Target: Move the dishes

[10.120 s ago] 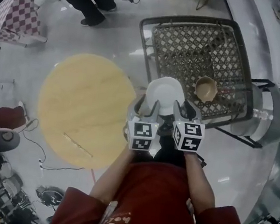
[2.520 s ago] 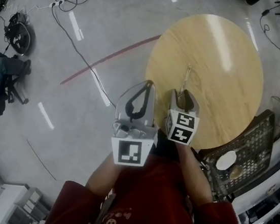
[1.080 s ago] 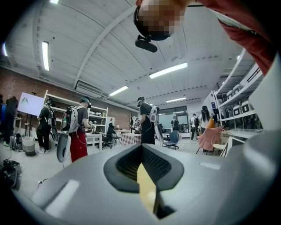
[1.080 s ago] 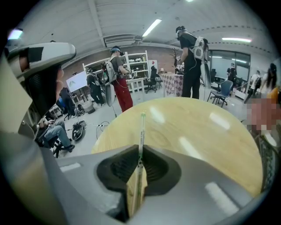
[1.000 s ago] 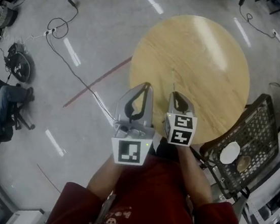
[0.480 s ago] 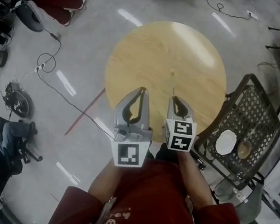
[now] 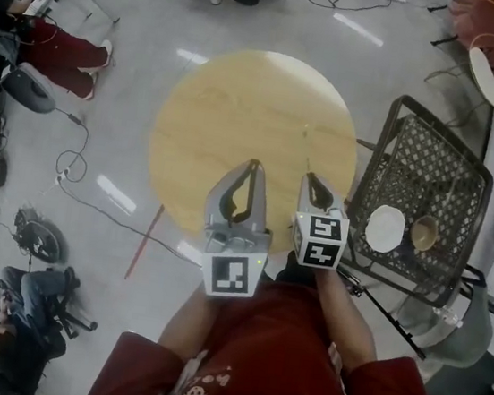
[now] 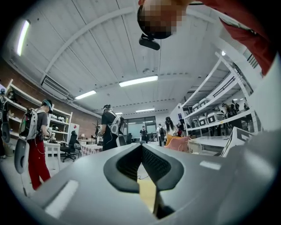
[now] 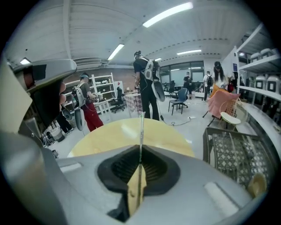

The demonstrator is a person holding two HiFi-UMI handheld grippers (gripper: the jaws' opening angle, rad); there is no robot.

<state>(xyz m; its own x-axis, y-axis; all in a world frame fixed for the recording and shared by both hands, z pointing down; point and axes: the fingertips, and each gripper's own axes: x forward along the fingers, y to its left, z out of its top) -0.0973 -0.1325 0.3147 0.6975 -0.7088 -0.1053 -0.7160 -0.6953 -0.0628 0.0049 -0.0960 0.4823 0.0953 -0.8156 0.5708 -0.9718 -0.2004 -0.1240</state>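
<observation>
Right of the desk [image 7: 239,119], a wire basket [image 7: 428,162] holds the white plate [image 7: 385,228] and brown bowl [image 7: 424,233]. Over the desk's near edge, the left gripper [image 7: 252,162] has its jaws pressed together on nothing. The right gripper's [image 7: 309,177] jaws have just been closing and pinch a thin stick [image 9: 141,132]. That stick may slip, or snag the basket's mesh wall, which fences the dishes. A person in red trousers [image 7: 69,40] sits left of the desk.
</observation>
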